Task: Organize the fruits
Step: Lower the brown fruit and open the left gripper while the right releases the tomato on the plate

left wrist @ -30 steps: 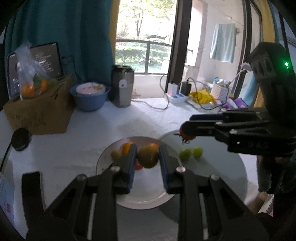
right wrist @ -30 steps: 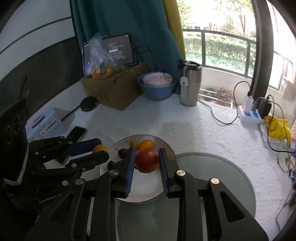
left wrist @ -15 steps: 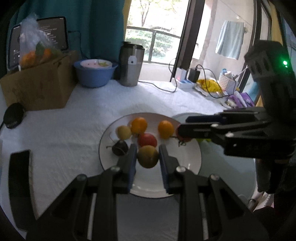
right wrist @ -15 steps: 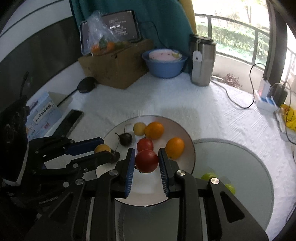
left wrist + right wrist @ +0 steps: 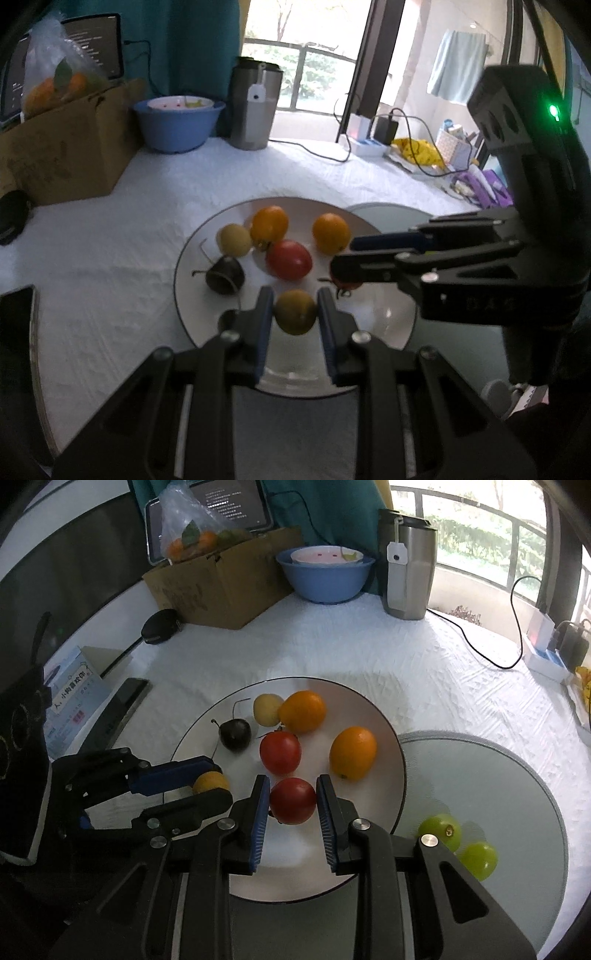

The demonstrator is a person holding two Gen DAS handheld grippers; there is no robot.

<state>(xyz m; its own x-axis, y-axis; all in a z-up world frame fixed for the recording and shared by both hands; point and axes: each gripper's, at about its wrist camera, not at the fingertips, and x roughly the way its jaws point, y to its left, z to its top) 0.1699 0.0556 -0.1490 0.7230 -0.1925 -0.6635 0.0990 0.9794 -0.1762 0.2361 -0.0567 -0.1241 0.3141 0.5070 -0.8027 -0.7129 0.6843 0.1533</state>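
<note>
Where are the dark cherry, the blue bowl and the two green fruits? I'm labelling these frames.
dark cherry (image 5: 235,734), right wrist view, middle of its round body.
blue bowl (image 5: 325,581), right wrist view, front of its outer wall.
green fruits (image 5: 440,830), right wrist view, middle of the nearer-left one.

A lived-in home, by the look of it: a table under a white textured cloth (image 5: 332,646), pushed up near a balcony door (image 5: 373,66). At 12 o'clock a railing (image 5: 295,51) fronts green trees, and at 2 o'clock a towel (image 5: 456,70) hangs to dry. A teal curtain (image 5: 192,48) hangs at 11 o'clock. Household clutter rings the table: a blue bowl (image 5: 325,579), a steel tumbler (image 5: 406,565), a cardboard box (image 5: 221,579), charger cables (image 5: 480,642).
</note>
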